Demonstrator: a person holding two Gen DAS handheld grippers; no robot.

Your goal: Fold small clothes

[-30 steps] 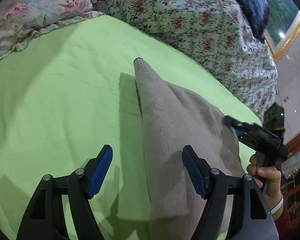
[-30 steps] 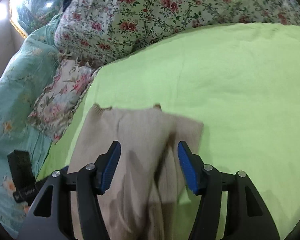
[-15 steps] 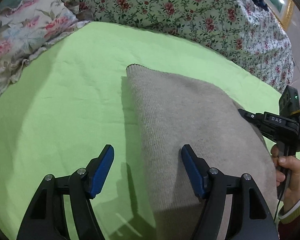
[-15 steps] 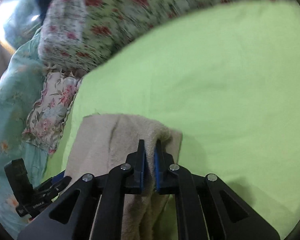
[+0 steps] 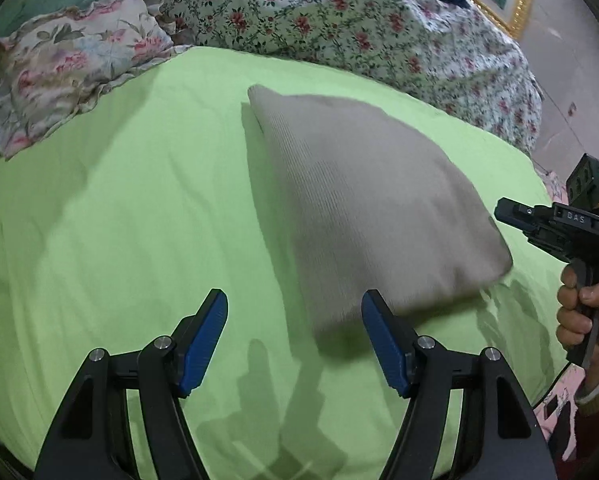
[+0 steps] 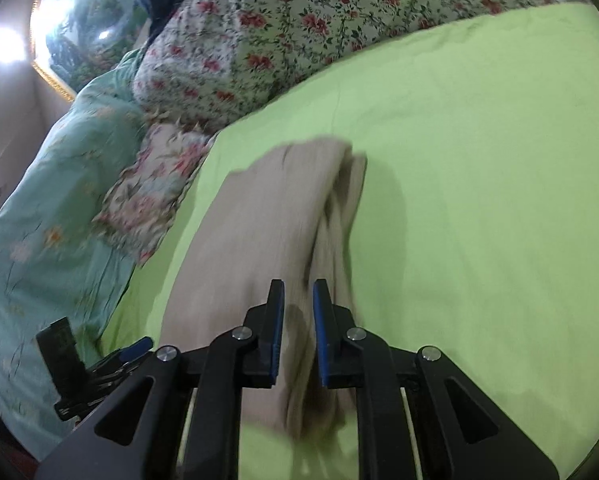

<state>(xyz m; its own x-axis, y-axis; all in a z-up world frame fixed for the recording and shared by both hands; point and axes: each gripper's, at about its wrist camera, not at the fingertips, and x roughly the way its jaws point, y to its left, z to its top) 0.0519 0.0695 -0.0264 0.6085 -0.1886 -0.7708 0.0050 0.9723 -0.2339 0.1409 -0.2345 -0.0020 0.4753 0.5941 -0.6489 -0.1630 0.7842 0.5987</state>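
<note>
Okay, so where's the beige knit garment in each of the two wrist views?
Left wrist: the beige knit garment lies right of centre on the green sheet, ahead of the open left gripper.
Right wrist: it runs up from bottom centre, between the nearly closed fingers of the right gripper.
Shared landmark: the floral quilt along the top of both.

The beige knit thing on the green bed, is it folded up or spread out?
Folded. The beige knit garment lies doubled on the green sheet, stacked layers showing along its right edge.

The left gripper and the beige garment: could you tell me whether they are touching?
Apart: the left wrist view shows the left gripper open over green sheet, the beige garment beyond its fingertips.
</note>
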